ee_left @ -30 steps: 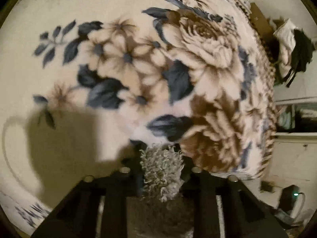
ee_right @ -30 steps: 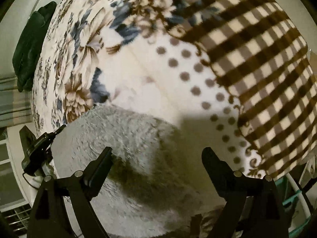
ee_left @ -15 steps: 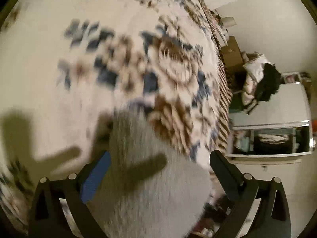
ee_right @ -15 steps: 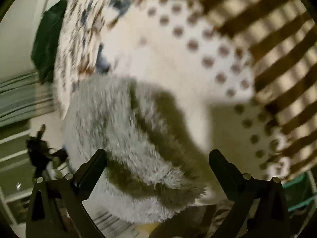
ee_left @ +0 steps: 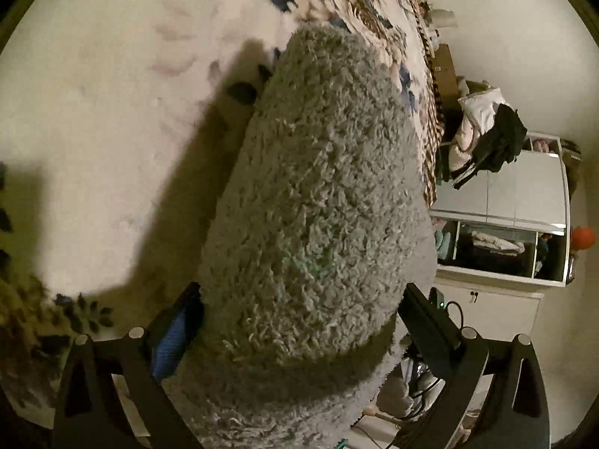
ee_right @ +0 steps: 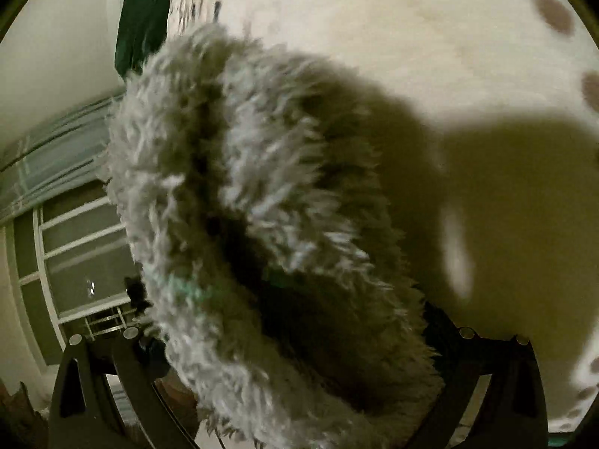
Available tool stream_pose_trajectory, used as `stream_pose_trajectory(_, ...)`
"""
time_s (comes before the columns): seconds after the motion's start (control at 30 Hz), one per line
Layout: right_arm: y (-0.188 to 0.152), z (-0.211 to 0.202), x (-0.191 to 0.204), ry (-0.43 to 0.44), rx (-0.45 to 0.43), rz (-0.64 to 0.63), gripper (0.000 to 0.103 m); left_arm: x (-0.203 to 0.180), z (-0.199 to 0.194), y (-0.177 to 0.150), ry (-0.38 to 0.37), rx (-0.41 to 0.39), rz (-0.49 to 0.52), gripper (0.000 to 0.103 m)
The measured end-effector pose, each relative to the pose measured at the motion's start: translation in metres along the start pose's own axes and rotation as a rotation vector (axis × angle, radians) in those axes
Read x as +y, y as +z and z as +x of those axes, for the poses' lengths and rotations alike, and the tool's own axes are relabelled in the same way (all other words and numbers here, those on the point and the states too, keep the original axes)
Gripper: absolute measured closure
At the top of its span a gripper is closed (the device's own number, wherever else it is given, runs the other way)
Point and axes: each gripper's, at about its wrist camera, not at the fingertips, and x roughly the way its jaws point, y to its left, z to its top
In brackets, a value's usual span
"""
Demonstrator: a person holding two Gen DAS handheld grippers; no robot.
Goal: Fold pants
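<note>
fuzzy grey pants (ee_left: 318,194) lie folded in a thick bundle on the bed, on the floral blanket (ee_left: 112,93), at the bed's edge. left gripper (ee_left: 299,321) jaws spread wide, bundle between them, not pinched. right gripper (ee_right: 295,340) jaws likewise wide, pile bulging between, no squeeze seen. judgement: fabric is soft, light, bulky, springy; layers may slip apart. best hold is a deep pinch through all layers at a folded edge. no labels or writing legible.
</note>
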Motion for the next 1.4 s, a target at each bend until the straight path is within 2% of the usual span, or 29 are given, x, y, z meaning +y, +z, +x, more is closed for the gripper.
stream_pose_trajectory(0.07,0.000,0.003,0.004,-0.021,0.009,-0.019,0.000,-0.003,0.000,-0.002,0.017,0.002,0.017,0.000)
stream_pose_trajectory(0.13,-0.002,0.005,0.011,-0.044,0.004,-0.039,0.008,-0.007,0.000,-0.003,0.037,0.003,0.048,0.002)
stream_pose_trajectory(0.17,-0.003,0.006,0.013,-0.058,-0.002,-0.047,0.019,-0.012,0.000,-0.004,0.050,-0.002,0.070,0.011)
stream_pose_trajectory(0.2,-0.003,0.006,0.016,-0.080,-0.017,-0.053,0.023,-0.014,-0.003,-0.005,0.059,-0.008,0.086,0.027)
stream_pose_trajectory(0.23,-0.005,0.005,0.020,-0.089,-0.036,-0.056,0.027,-0.017,-0.005,-0.006,0.063,-0.017,0.096,0.033)
stream_pose_trajectory(0.27,-0.006,0.006,0.023,-0.089,-0.046,-0.062,0.040,-0.018,-0.008,-0.007,0.061,-0.027,0.101,0.041)
stream_pose_trajectory(0.3,-0.008,0.005,0.028,-0.091,-0.057,-0.069,0.047,-0.019,-0.011,-0.007,0.061,-0.037,0.105,0.045)
stream_pose_trajectory(0.37,-0.012,0.003,0.039,-0.099,-0.076,-0.090,0.051,-0.021,-0.017,-0.008,0.059,-0.050,0.108,0.049)
stream_pose_trajectory(0.57,-0.019,-0.001,0.083,-0.149,-0.115,-0.136,0.056,-0.041,-0.032,-0.002,0.043,-0.073,0.133,0.050)
stream_pose_trajectory(0.67,-0.016,-0.001,0.107,-0.149,-0.133,-0.148,0.056,-0.058,-0.048,0.014,0.023,-0.094,0.162,0.050)
stream_pose_trajectory(0.77,0.000,-0.002,0.139,-0.113,-0.164,-0.165,0.057,-0.074,-0.063,0.043,0.011,-0.118,0.193,0.050)
stream_pose_trajectory(1.0,0.078,0.039,0.236,-0.079,-0.224,-0.240,0.057,-0.095,-0.093,0.145,-0.016,-0.155,0.241,0.052)
stream_pose_trajectory(1.07,0.103,0.063,0.256,-0.128,-0.200,-0.241,0.057,-0.089,-0.092,0.175,0.021,-0.133,0.260,0.053)
stream_pose_trajectory(1.17,0.112,0.071,0.245,-0.214,-0.160,-0.196,0.057,-0.073,-0.092,0.200,0.033,-0.093,0.253,0.053)
stream_pose_trajectory(1.23,0.090,0.068,0.227,-0.258,-0.168,-0.146,0.059,-0.064,-0.093,0.199,0.026,-0.061,0.251,0.052)
stream_pose_trajectory(1.3,0.060,0.054,0.203,-0.272,-0.208,-0.074,0.065,-0.061,-0.094,0.194,0.031,-0.037,0.250,0.052)
stream_pose_trajectory(1.4,0.005,0.039,0.176,-0.290,-0.272,0.034,0.067,-0.055,-0.091,0.181,0.019,0.000,0.229,0.052)
